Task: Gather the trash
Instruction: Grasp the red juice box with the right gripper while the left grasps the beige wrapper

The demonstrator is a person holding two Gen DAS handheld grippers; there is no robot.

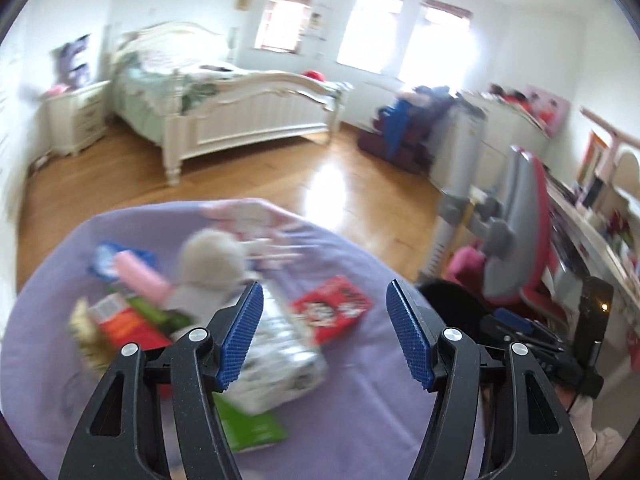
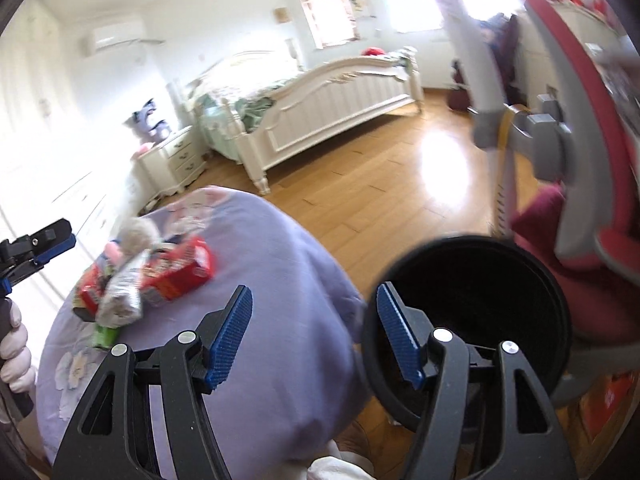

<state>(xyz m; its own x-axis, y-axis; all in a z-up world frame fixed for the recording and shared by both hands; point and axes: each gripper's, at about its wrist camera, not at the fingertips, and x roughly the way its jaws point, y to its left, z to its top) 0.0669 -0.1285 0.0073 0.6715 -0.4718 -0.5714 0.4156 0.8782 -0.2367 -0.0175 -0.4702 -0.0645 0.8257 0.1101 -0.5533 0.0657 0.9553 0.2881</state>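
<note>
Now | both jaws wide, empty | red box [image 1: 331,307] beside silver wrapper [image 1: 280,356] | black bin [image 2: 472,308]

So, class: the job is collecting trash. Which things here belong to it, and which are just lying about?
Belong to the job:
red box
silver wrapper
green packet
pink tube
black bin
both open grippers, left and right

Just lying about:
bed
nightstand
red chair
</note>
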